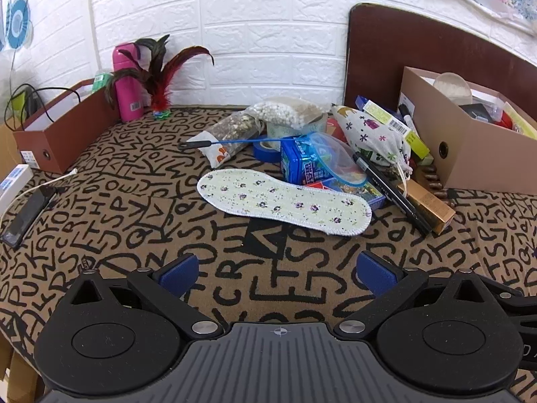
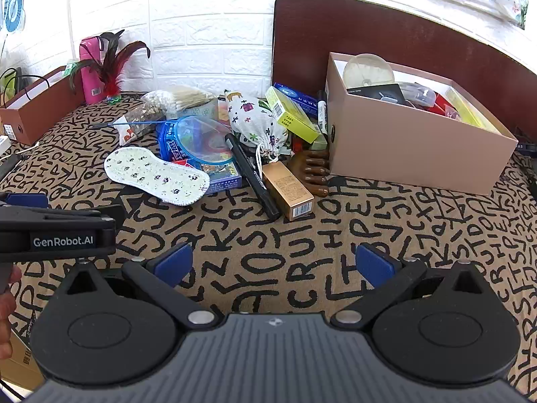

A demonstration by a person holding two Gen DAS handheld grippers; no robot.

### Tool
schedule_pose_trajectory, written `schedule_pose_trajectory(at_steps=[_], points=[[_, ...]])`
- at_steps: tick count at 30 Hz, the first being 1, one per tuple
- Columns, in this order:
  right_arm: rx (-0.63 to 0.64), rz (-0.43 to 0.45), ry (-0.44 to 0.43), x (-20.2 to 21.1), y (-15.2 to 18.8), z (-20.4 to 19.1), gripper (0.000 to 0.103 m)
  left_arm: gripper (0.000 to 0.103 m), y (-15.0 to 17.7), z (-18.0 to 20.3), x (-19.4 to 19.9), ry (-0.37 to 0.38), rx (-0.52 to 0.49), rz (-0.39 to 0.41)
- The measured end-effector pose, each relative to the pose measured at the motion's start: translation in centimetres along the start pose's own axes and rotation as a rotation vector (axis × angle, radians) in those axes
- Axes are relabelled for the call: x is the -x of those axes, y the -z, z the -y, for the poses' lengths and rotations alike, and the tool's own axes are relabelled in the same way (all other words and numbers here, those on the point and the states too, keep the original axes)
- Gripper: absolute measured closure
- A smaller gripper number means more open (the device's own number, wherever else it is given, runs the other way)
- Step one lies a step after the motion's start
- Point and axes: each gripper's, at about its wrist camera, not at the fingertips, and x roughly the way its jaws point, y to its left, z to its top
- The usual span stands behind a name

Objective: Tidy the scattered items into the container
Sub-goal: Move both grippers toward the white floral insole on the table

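A pile of scattered items lies on the letter-print cloth: a floral insole (image 1: 285,203) (image 2: 156,175), a blue tin (image 1: 300,164), a black marker (image 1: 391,191) (image 2: 253,176), a gold box (image 2: 288,189), a white drawstring pouch (image 2: 260,122) and a yellow-green box (image 2: 292,114). The pink cardboard box (image 2: 412,147) (image 1: 476,164) at the right holds several items. My left gripper (image 1: 277,270) is open and empty, short of the insole. My right gripper (image 2: 273,263) is open and empty, in front of the gold box.
A brown box (image 1: 63,127) stands at the far left with a pink bottle (image 1: 126,82) and a feather toy (image 1: 161,77) beside it. A dark headboard (image 2: 386,37) rises behind the pink box. A phone (image 1: 28,215) and cable lie at the left edge.
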Motion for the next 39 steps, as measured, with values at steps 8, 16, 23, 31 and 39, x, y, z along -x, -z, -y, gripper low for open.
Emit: schedule_pose_trajectory(at_steps=[8,16,23,31,39], points=[[0.008,-0.005,-0.009,-0.1,-0.2,-0.1,0.000,0.000,-0.1,0.0,0.0,-0.004,0.000,-0.001],[0.010,-0.013,-0.012,-0.3,-0.2,-0.3,0.000,0.000,-0.3,0.0,-0.2,-0.006,0.001,-0.001],[0.024,-0.026,-0.015,-0.9,-0.8,-1.0,0.000,0.000,-1.1,-1.2,-1.2,-0.013,0.003,-0.014],[0.079,0.000,-0.033,-1.5,-2.8,-3.3,0.000,0.000,-3.0,-3.9,-1.8,-0.038,-0.012,0.017],[0.111,-0.054,-0.071,-4.4,-3.4,-5.3,0.000,0.000,-4.0,-6.3,-5.7,-0.021,0.002,-0.024]])
